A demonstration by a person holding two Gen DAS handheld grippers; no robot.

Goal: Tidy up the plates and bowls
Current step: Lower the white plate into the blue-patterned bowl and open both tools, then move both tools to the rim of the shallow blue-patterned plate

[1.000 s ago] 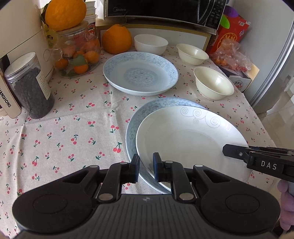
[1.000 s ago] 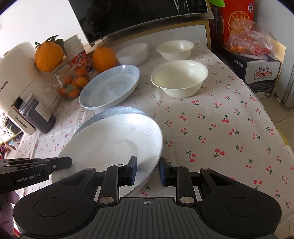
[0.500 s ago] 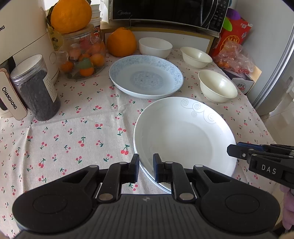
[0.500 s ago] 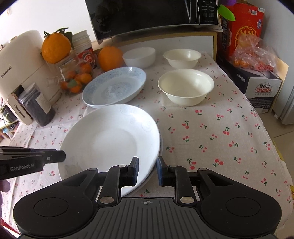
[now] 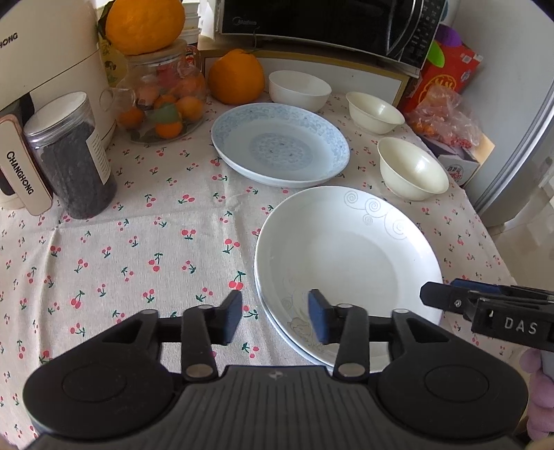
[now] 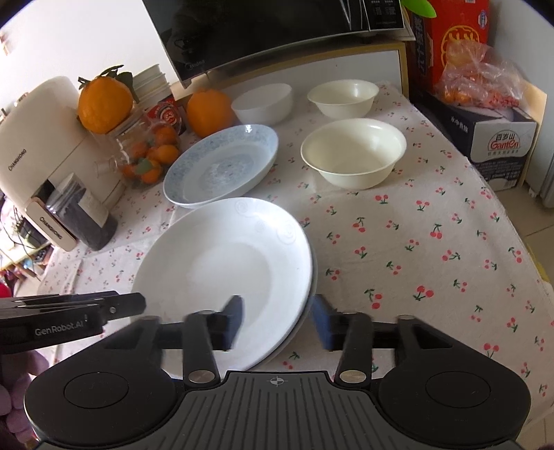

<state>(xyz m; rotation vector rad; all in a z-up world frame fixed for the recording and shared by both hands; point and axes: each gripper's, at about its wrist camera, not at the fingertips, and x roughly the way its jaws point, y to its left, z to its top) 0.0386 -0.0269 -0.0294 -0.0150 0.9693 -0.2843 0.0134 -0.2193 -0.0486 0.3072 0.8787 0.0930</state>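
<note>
- plates: three, a white plate (image 5: 346, 256) stacked on another plate (image 6: 309, 304), plus a blue-patterned plate (image 5: 280, 149)
- bowls: three, bowl one (image 5: 298, 89), bowl two (image 5: 374, 111), bowl three (image 5: 412, 169)
- big oranges: two, first orange (image 5: 144, 24), second orange (image 5: 236, 77)
- jars: two, glass jar (image 5: 162, 104) and dark jar (image 5: 71, 155)

Left hand-held gripper (image 5: 275, 316) opening astride white plate (image 5: 346, 256) rim, cherry tablecloth (image 5: 138, 242)

The left gripper (image 5: 275, 320) is black plastic. It has a ribbed grey middle part, two big round bumps at the sides, and shiny silver screws on its two bent arms. Its pads (image 5: 319, 320) are dark blue. Seen from the other side, it has white letters saying "GenRobot.AI". The right gripper (image 6: 277, 322) looks just the same, with blue pads (image 6: 322, 323) and a small cross mark on the ribbed part. Its side says "DAS" in white. A purple glove (image 5: 538, 391) covers the hand.
</note>
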